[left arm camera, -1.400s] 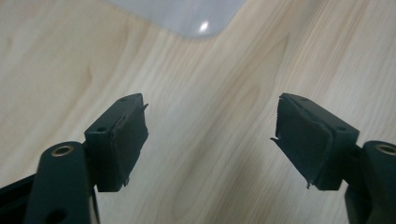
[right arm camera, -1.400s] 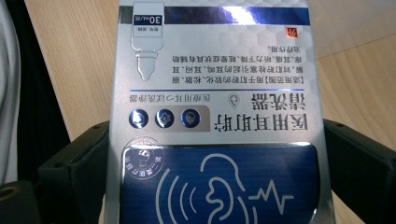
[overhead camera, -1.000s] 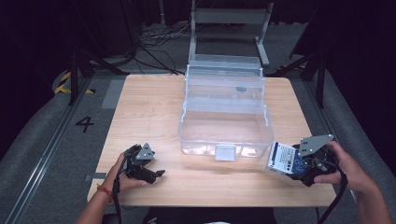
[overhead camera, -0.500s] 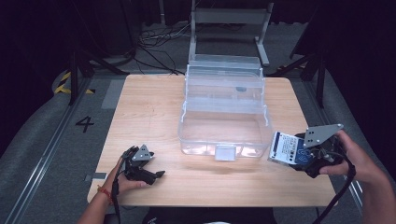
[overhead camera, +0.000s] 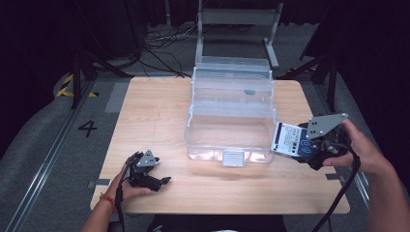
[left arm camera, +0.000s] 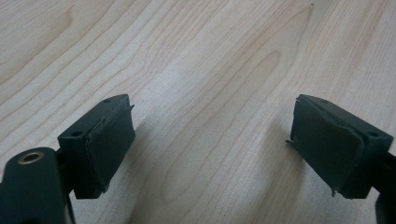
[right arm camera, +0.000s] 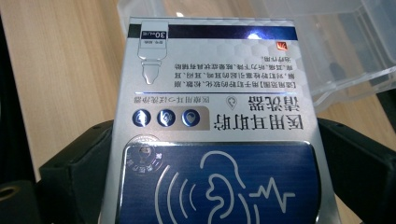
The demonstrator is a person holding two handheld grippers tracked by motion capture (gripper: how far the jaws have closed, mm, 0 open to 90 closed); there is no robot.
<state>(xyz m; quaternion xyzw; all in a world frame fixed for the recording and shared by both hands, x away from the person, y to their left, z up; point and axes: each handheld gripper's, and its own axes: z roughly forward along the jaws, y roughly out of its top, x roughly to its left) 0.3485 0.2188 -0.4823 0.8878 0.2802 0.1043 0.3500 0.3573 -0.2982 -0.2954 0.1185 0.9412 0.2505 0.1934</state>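
A clear plastic storage box (overhead camera: 232,116) with its lid up stands in the middle of the wooden table (overhead camera: 154,111). My right gripper (overhead camera: 309,147) is shut on a white and blue medicine carton (overhead camera: 291,140), held just off the box's front right corner. In the right gripper view the carton (right arm camera: 210,121) shows printed text and an ear symbol, with the box's rim (right arm camera: 355,42) beyond it. My left gripper (overhead camera: 157,181) rests low at the table's front left, jaws wide open. In the left gripper view its pads (left arm camera: 112,140) have bare wood between them.
A metal frame (overhead camera: 237,29) stands on the floor behind the table, with cables around it. A "4" mark (overhead camera: 88,128) is on the floor at the left. The table's right edge lies close under the right hand (overhead camera: 362,150).
My right gripper has lifted the carton and carried it slightly up and toward the box's right corner. The left gripper has stayed at the front left.
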